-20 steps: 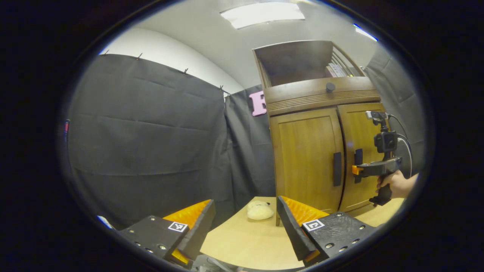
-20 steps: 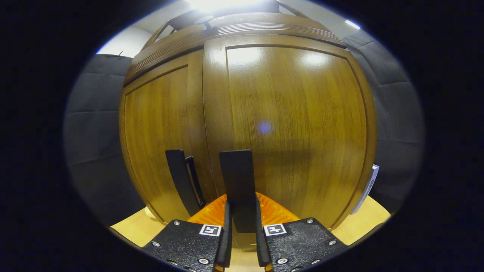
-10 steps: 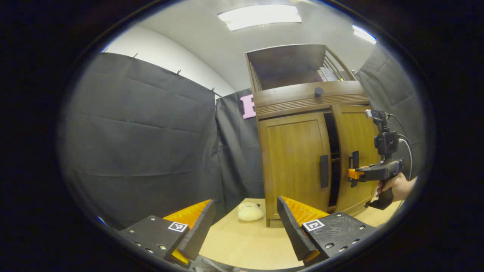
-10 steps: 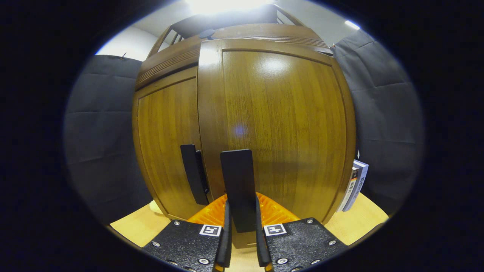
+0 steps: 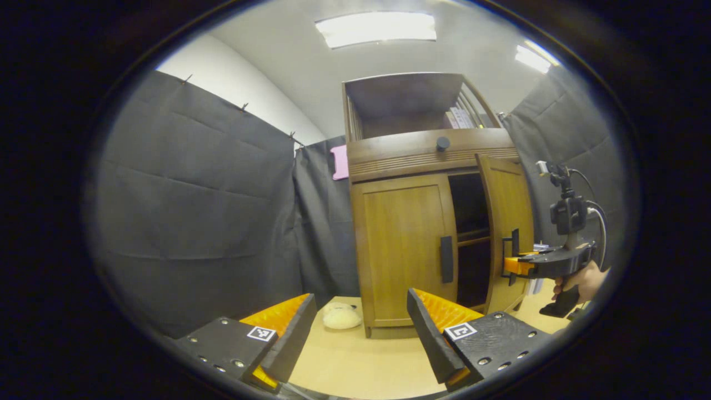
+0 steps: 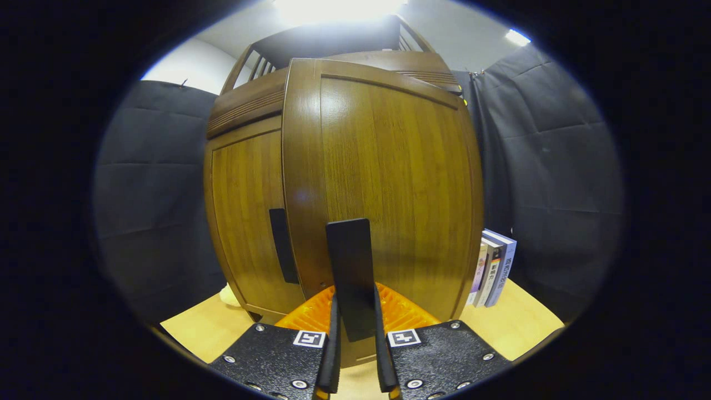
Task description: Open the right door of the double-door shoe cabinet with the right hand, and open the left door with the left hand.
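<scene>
We are holding the right gripper (image 6: 355, 339) level, its two fingers pinching the dark upright handle (image 6: 350, 278) of the right door (image 6: 389, 189) from both sides. In the left gripper view, we are seeing that same right gripper (image 5: 514, 265) at the far right with a hand (image 5: 580, 280) wrapped around its grip below, and the right door (image 5: 506, 222) is standing swung out from the shoe cabinet (image 5: 427, 153), showing a dark inside with one shelf board across it.

We are keeping the left gripper (image 5: 361, 333) low over the table (image 5: 355, 364), well apart from the cabinet, with its fingers spread wide and nothing between them. The left door (image 5: 402, 250) is sitting shut, its own handle (image 5: 446, 259) untouched.

We are counting two doors, two handles and one round knob (image 5: 442, 143) on the band above the doors. One pale soft lump (image 5: 341, 316) is lying on the table just left of the cabinet's foot. About three books (image 6: 491, 266) are standing upright on the table just right of the cabinet.
</scene>
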A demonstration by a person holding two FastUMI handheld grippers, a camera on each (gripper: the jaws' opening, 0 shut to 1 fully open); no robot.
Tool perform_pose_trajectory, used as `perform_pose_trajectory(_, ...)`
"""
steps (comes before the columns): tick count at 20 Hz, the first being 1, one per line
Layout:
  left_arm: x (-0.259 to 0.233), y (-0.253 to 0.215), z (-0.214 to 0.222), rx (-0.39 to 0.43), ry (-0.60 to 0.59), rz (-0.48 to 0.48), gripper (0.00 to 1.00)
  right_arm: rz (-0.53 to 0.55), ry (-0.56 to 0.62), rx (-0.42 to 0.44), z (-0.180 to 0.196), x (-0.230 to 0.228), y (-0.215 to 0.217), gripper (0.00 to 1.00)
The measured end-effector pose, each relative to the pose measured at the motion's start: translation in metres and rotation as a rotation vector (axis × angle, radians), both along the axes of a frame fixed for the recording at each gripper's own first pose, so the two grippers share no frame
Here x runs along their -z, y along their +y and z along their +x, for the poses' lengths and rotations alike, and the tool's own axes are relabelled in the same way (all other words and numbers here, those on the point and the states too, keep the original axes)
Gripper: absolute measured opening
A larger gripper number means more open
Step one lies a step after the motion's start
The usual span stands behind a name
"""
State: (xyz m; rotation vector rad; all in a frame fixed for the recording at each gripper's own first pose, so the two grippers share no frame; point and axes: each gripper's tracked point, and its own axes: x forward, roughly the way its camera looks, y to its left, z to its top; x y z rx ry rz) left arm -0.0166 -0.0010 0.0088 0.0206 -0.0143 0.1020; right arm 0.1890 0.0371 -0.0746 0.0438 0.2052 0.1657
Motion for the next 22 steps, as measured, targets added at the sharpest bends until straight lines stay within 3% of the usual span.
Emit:
perform_pose_trajectory(9, -0.007, -0.046, 0.020, 0.122, -0.023, -0.020, 1.00, -0.012, -0.008, 0.069, -0.037, -0.009, -0.043, 0.27)
perform_pose_trajectory(22, -0.004, -0.090, 0.041, 0.267, -0.033, -0.029, 1.00, -0.061, -0.051, 0.191, -0.075, -0.024, -0.115, 0.19)
